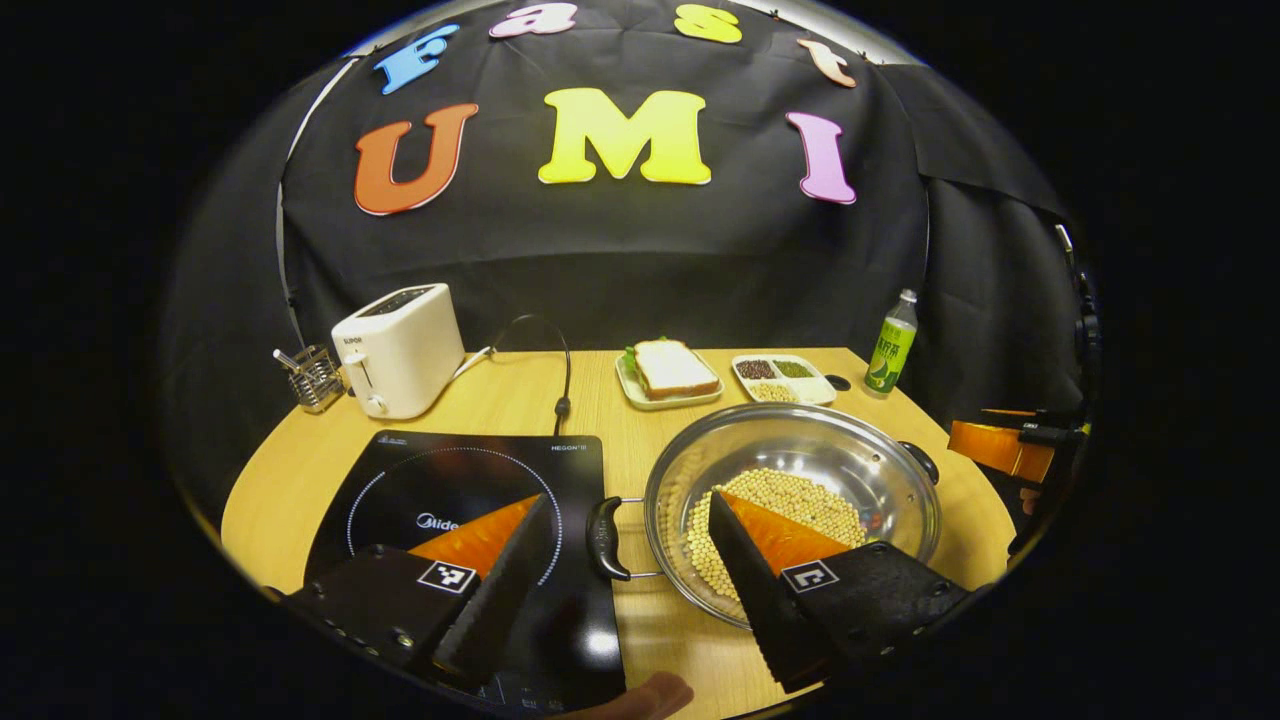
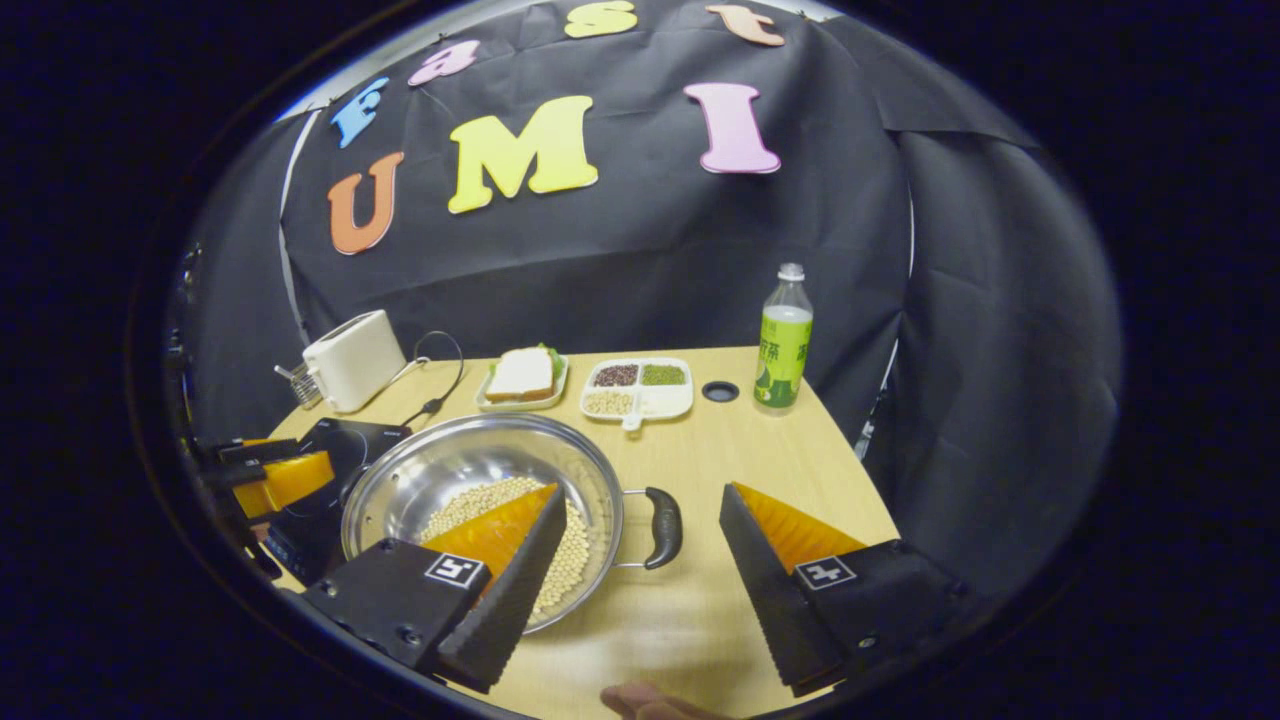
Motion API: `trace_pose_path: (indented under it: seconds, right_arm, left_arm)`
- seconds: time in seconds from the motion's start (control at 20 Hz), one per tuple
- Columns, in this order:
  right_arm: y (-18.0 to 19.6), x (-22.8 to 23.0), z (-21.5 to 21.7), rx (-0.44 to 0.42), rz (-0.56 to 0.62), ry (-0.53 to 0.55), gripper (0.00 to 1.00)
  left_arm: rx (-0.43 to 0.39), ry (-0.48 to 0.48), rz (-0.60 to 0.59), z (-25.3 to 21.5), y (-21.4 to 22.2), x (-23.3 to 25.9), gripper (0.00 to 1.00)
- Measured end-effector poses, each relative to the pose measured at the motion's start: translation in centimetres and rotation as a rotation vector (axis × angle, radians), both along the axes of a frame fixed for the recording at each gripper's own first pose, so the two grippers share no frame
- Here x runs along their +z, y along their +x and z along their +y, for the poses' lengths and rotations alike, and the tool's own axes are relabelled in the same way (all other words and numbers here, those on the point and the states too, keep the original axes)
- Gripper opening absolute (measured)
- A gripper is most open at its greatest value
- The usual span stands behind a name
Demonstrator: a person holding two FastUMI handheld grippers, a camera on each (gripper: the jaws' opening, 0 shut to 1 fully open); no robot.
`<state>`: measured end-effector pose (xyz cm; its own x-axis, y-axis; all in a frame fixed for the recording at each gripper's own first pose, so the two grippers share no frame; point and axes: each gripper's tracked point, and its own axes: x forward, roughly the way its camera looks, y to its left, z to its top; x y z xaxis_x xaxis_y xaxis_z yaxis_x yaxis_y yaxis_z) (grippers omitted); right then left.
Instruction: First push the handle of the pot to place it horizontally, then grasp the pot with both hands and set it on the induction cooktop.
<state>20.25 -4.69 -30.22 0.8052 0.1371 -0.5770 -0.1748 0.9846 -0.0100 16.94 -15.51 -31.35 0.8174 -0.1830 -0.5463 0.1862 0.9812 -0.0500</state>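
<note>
- Stainless steel pot (image 1: 800, 450) sits on the round wooden table (image 1: 660, 440), just right of the black induction cooktop (image 1: 470, 520) in the left gripper view. The pot is on bare wood, not on the cooktop.
- Pot contents: a layer of pale soybeans (image 1: 790, 505) over part of the bottom.
- Pot handles: the black handle (image 1: 605, 538) on the cooktop side lies level, its grip over the cooktop's right edge. The opposite handle (image 2: 665, 527), seen in the right gripper view, also lies level above the table top.
- Left gripper (image 1: 625, 535): fingers spread wide and clasping nothing. One finger lies in front of the cooktop glass, the other in front of the pot bowl; the cooktop-side handle appears in the gap between them. Whether any finger touches the pot cannot be told.
- Right gripper (image 2: 640, 525): fingers likewise spread wide, nothing between them under pressure. One finger lies in front of the pot bowl, the other in front of bare table; the handle appears in the gap.
- Back of table: white toaster (image 1: 398, 350) with cord, wire utensil holder (image 1: 312, 378), sandwich on a plate (image 1: 670, 375), divided tray of grains (image 1: 785, 378), green-labelled bottle (image 2: 783, 340).
- A fingertip (image 1: 640, 697) shows at the bottom edge of the left gripper view.
</note>
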Motion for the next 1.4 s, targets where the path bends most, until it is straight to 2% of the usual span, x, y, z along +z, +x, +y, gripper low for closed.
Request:
trace_pose_path:
  seconds: [0.25,0.35,0.45,0.55,0.6,0.65,0.7,0.75,0.95,1.25,1.3,1.35,1.4]
  right_arm:
    - [1.0,-3.3,-0.1,-0.022,0.076,0.037,0.94]
    - [1.5,-4.5,0.0,-0.024,0.101,0.034,0.96]
    - [2.1,-5.5,0.1,-0.025,0.123,0.026,0.96]
    - [2.3,-6.4,0.4,-0.024,0.151,0.035,0.91]
    - [2.2,-6.9,0.6,-0.025,0.163,0.042,0.93]
    - [2.3,-7.1,0.7,-0.024,0.172,0.048,0.85]
    - [2.3,-7.5,0.7,-0.025,0.176,0.054,0.85]
    - [2.4,-7.7,0.7,-0.024,0.18,0.057,0.85]
    - [2.5,-8.4,0.2,-0.039,0.187,0.066,0.67]
    - [2.1,-8.4,0.2,-0.044,0.187,0.08,0.66]
    - [1.7,-8.3,-0.1,-0.052,0.182,0.067,0.66]
    - [1.5,-8.3,-0.2,-0.051,0.176,0.045,0.65]
    - [1.0,-8.1,-0.3,-0.054,0.175,0.029,0.64]
  left_arm:
    - [-0.014,-0.01,0.075,-0.5,1.1,-3.0,0.95]
    - [-0.035,-0.002,0.091,-0.9,1.3,-3.7,0.95]
    - [-0.048,0.016,0.115,-1.0,1.6,-4.6,0.89]
    - [-0.039,0.029,0.125,-0.8,2.1,-5.2,0.87]
    - [-0.027,0.033,0.13,-0.4,2.4,-5.5,0.82]
    - [-0.017,0.031,0.138,-0.1,2.6,-5.8,0.78]
    - [-0.008,0.013,0.154,-0.1,2.3,-5.8,0.67]
    - [-0.003,-0.009,0.157,-0.2,2.7,-6.1,0.63]
    - [0.001,-0.063,0.166,-0.1,2.7,-6.6,0.6]
    - [-0.001,-0.074,0.169,-0.1,2.9,-6.5,0.59]
    - [-0.001,-0.084,0.171,-0.3,2.7,-6.5,0.49]
    - [0.016,-0.096,0.17,-0.3,2.9,-6.6,0.59]
    - [0.019,-0.091,0.171,-0.2,2.4,-6.3,0.55]
